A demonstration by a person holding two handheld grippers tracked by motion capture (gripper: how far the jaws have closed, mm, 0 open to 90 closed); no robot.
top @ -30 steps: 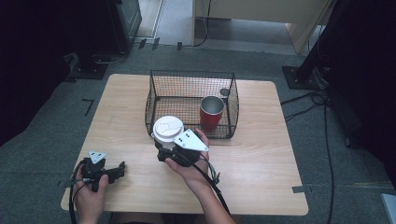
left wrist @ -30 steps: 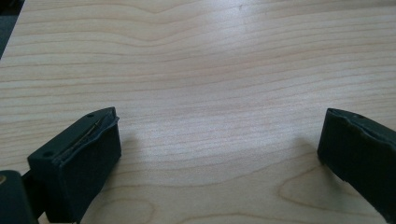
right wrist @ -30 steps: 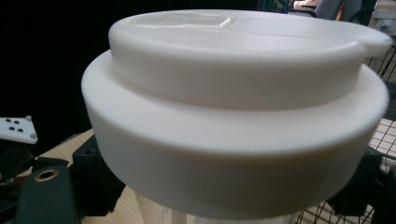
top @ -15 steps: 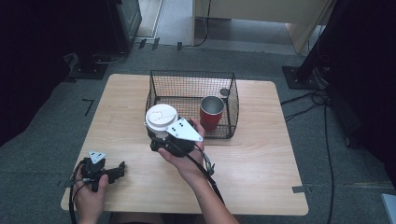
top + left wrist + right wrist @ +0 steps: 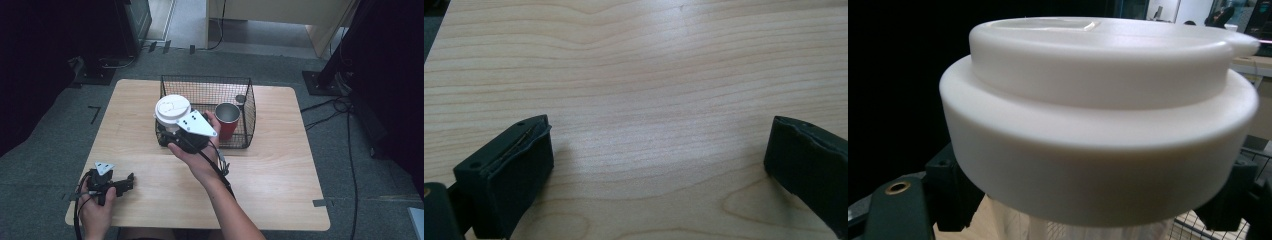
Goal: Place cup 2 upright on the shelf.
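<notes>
Setting: a pale wooden counter (image 5: pixel 280 190) on a grey carpeted floor, dark furniture around it; a person's forearms come in from the near edge

Right claw (image 5: pixel 176 131): held up in the person's right hand, raised off the counter at the near left corner of the wire basket; its black jaws are closed on a cup just under the lid; a grey three-cornered plate sits on top of the claw

White-lidded cup (image 5: pixel 173 110): upright in the right claw's grip, lifted clear of the counter; in the right gripper view the broad white lid (image 5: pixel 1098 120) looms close, with a clear cup wall just visible beneath it and a black jaw pressed at each side

Wire basket (image 5: pixel 247 112): black mesh, open at the top, standing on the far middle of the counter; the lifted cup is over its near left corner

Red cup (image 5: pixel 228 121): upright inside the basket, toward its right side, with a shiny metal rim; well apart from the white-lidded cup

Small dark object: inside the basket behind the red cup; too small to tell what it is

Left claw (image 5: pixel 120 184): resting low at the near left of the counter in the person's left hand; in the left gripper view its two jaws stand wide apart with bare wood between them, gripping nothing
</notes>
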